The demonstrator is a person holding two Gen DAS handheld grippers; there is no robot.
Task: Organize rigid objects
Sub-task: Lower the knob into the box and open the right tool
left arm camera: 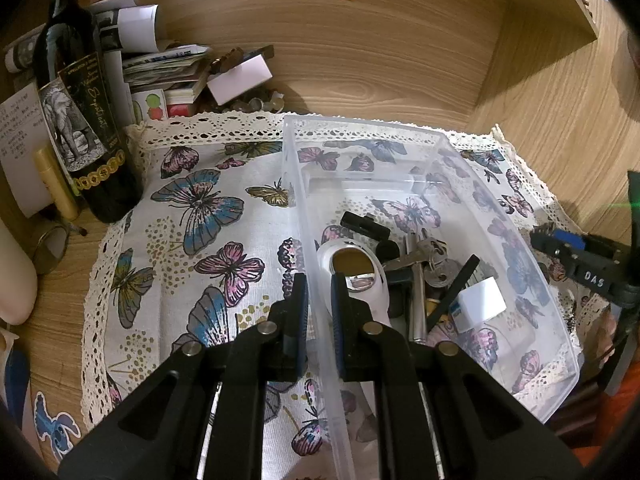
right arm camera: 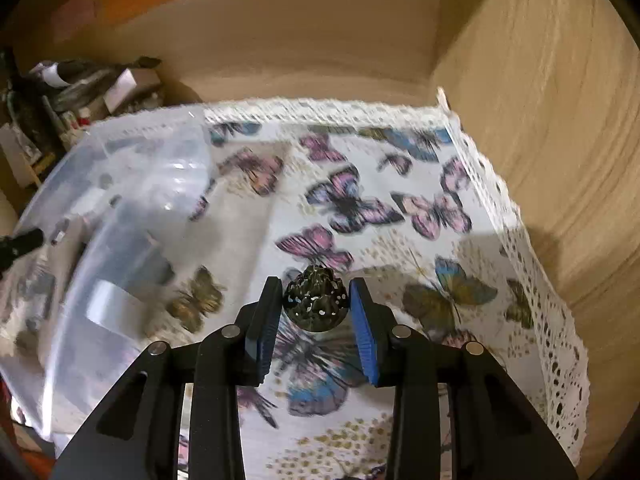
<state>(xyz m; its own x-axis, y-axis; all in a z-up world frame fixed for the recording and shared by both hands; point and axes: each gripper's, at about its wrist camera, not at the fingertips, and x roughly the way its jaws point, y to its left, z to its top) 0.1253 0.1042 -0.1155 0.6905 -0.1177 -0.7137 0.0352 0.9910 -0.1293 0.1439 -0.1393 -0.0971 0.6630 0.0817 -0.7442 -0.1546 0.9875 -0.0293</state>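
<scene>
right gripper (right arm camera: 314, 312) brackets the dark metal ornament (right arm camera: 315, 299), pads not yet pressing; center it, then close squarely.

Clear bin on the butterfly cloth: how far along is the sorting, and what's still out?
Done: the clear bin already holds keys, a white cube and other small pieces. In hand: the left claw is shut on the bin's near wall; the right claw straddles a dark perforated ornament on the butterfly cloth, with a gap at one pad. Left: grip it and bin it.
</scene>
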